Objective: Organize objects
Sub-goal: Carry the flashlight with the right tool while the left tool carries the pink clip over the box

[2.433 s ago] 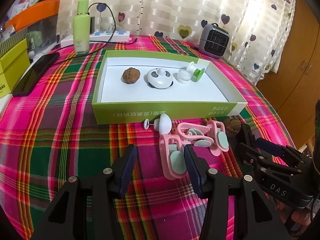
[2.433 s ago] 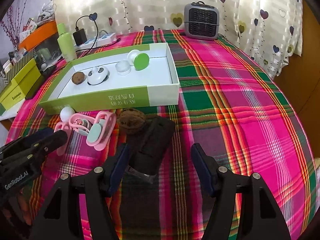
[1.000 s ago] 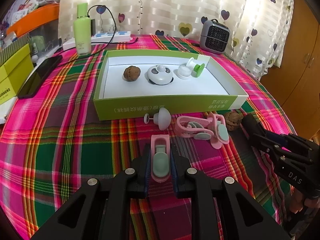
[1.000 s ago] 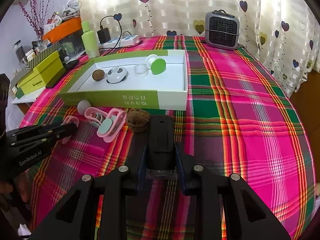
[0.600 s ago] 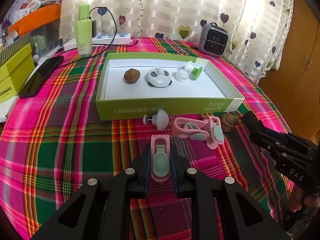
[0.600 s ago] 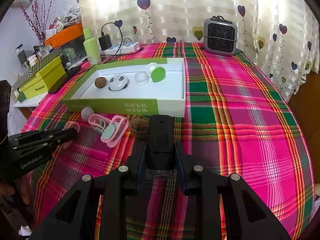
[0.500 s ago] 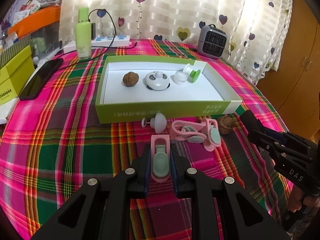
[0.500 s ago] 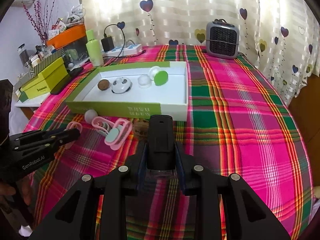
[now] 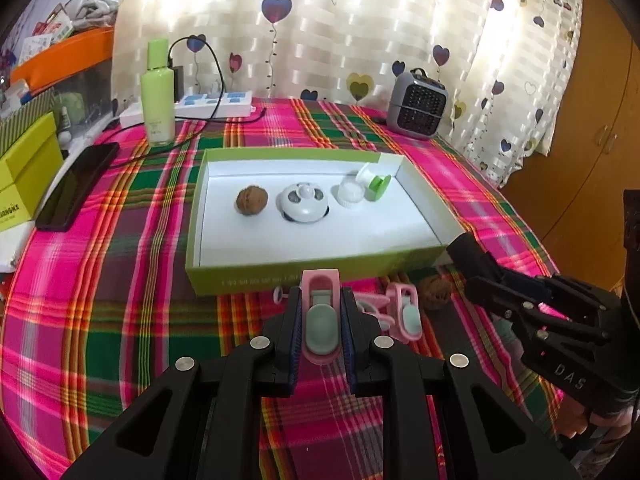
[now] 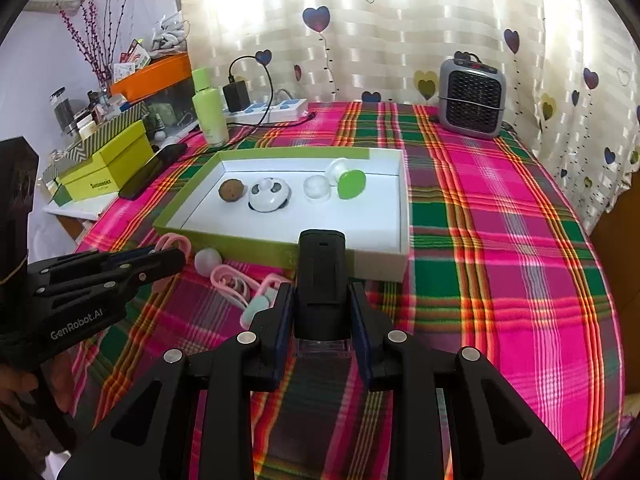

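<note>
Both tongs are loaded and carried above the cloth: left gripper (image 9: 320, 326) pinched tight on a pink clip (image 9: 321, 312), its pads on the clip's long sides and its nose sticking out at 12 o'clock; right gripper (image 10: 322, 312) closed narrow on a black block (image 10: 322, 280) with a clear base, which stands tall between the jaws. Main risk, as I judge it — both loads look like smooth hard plastic held only by side friction, so a quick tilt could let the clip pivot or the top-heavy block slide out. Second risk: the two grippers sit near each other, each showing at the edge of the other's view, so converging on the same drop spot could knock fingers together. Just past the left gripper, at 1 o'clock, more pink clips (image 9: 406, 312) and a wrinkled brown walnut (image 9: 434, 296) lie on the plaid tablecloth (image 9: 100, 312) — soft weave, things can snag or roll. Beyond them, at 12 o'clock, the green tray (image 9: 312, 278) — thin cardboard, low walls, white inside; clipping the near wall would shove it. Inside it: another walnut (image 9: 251, 199), a glossy white round gadget (image 9: 304, 202), a translucent white cap (image 9: 350, 192) and a green-and-white spool (image 9: 374, 184) — round, likely to roll if bumped. Farthest, at 1 o'clock, a grey heater (image 9: 418, 110).
</note>
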